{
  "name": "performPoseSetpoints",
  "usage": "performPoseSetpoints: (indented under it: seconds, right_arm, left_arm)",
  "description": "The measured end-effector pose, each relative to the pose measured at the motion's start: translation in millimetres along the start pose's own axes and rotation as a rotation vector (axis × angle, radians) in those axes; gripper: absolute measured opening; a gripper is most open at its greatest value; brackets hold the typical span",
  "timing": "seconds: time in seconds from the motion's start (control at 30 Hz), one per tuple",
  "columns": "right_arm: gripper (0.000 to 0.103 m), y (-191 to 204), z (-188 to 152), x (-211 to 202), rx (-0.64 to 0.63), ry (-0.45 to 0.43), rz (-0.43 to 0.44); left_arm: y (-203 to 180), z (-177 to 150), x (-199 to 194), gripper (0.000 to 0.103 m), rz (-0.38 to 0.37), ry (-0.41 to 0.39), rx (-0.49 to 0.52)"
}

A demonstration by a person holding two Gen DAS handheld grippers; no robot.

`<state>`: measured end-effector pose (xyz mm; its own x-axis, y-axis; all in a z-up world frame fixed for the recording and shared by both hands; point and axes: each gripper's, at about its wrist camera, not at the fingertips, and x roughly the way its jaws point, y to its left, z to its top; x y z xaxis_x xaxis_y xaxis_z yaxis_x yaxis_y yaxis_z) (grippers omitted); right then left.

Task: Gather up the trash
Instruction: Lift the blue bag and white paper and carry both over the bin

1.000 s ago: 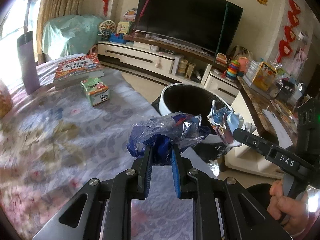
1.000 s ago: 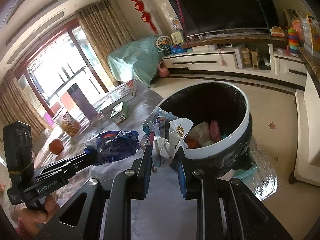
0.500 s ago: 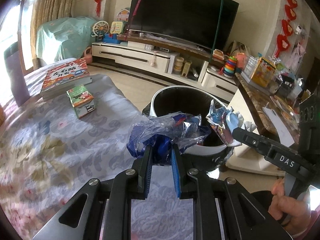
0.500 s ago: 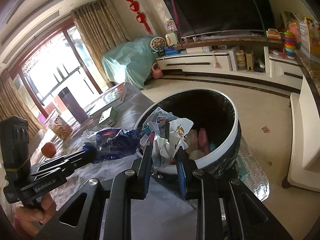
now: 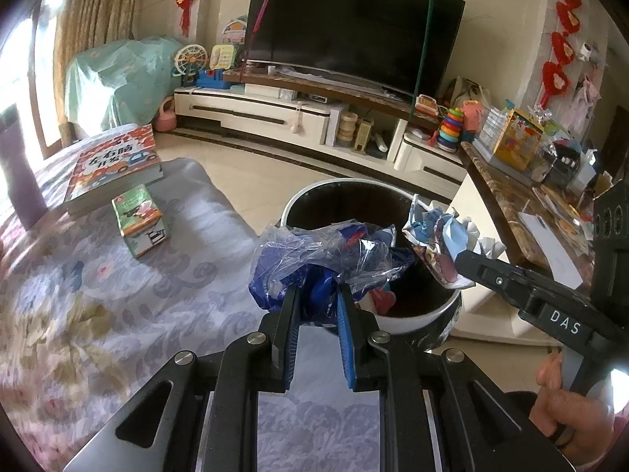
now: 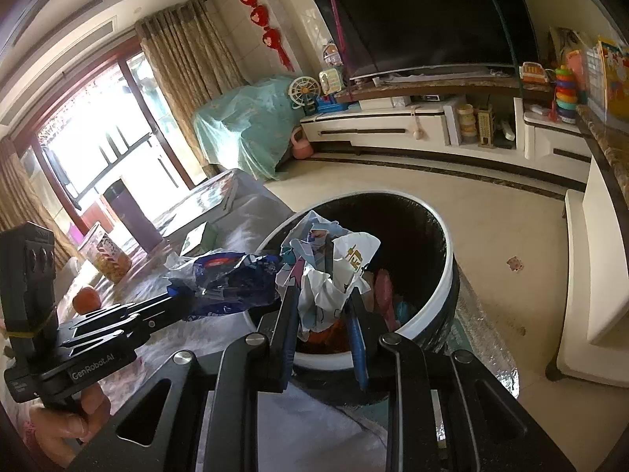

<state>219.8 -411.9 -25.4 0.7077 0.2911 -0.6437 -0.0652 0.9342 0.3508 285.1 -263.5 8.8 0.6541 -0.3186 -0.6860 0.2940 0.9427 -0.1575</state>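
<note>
Trash bin (image 5: 416, 316) now looms closer than a second ago. Left hand-held gripper (image 5: 316, 306) pinches a blue wrapper (image 5: 326, 251) at the bin's rim. Right hand-held gripper (image 6: 322, 310) pinches crumpled paper (image 6: 330, 271) over the bin.

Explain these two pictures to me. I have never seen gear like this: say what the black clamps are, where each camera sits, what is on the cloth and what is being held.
There is no robot here. A person holds a two-finger clamp in each hand, and a fisheye camera on each clamp looks out along its fingers.

The left camera shows the left gripper shut on a crumpled blue plastic wrapper, with the other clamp off to the side. The right camera shows the right gripper shut on a wad of printed paper.

Both pieces are held at the white-rimmed trash bin, which already has rubbish in it.

On the floral tablecloth lie a children's book, a small green carton, an orange fruit and a snack jar.
</note>
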Motion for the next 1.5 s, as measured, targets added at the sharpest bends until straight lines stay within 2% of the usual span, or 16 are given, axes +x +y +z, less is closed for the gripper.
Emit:
performPoseSetpoints:
  seconds: [1.5]
  right_arm:
    - [0.025, -17.7, 25.4, 26.1, -0.020, 0.036, -0.052]
  left_arm:
    - [-20.0, 37.4, 49.8, 0.017, 0.030, 0.044, 0.048]
